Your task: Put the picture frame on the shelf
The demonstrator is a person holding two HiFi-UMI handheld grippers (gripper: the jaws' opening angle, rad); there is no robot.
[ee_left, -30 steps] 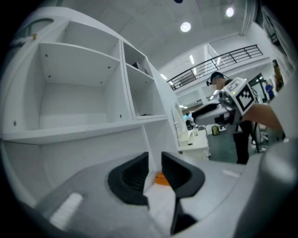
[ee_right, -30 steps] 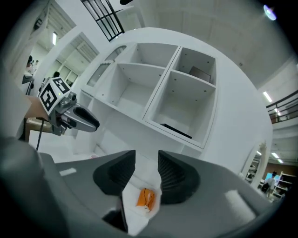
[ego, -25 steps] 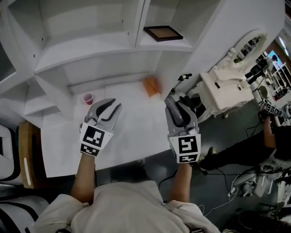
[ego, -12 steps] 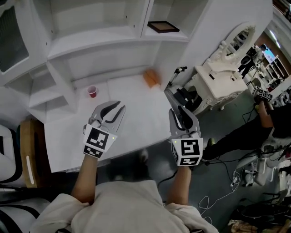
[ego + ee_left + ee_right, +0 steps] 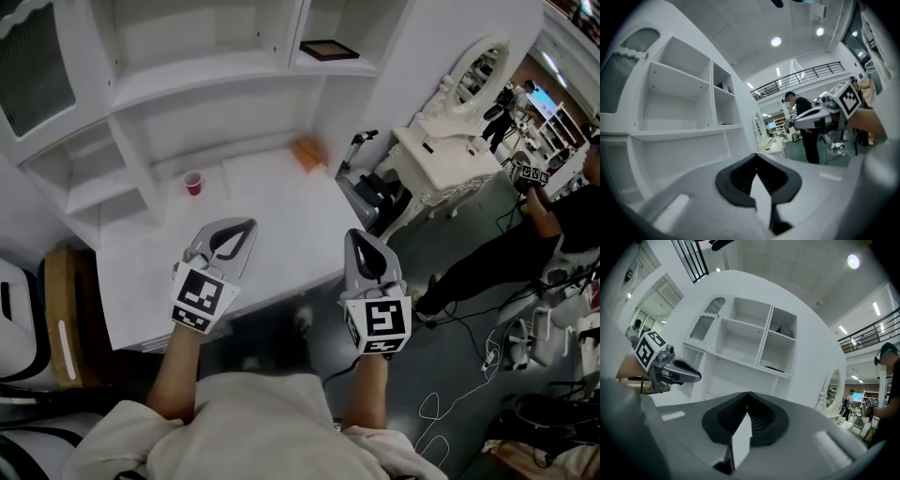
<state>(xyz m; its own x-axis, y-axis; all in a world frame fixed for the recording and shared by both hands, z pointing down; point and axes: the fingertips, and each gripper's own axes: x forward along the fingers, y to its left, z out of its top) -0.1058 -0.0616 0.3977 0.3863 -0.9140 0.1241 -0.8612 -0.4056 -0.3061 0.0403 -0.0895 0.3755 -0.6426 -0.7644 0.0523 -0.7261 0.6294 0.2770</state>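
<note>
The dark picture frame lies flat in the right-hand compartment of the white shelf unit; in the right gripper view the frame is a thin dark strip on that shelf. Both grippers hover over the near edge of the white table, far short of the shelf. My left gripper has just been closing and is shut with nothing between its jaws. My right gripper has likewise just closed and is empty.
A red cup and an orange object stand at the back of the table. A brown chair is at the left. A white vanity with mirror, a black stand and a person are at the right.
Both grippers have drawn back from the shelf toward the table's near edge, and both pairs of jaws went from open to shut. The frame stays on its shelf.
</note>
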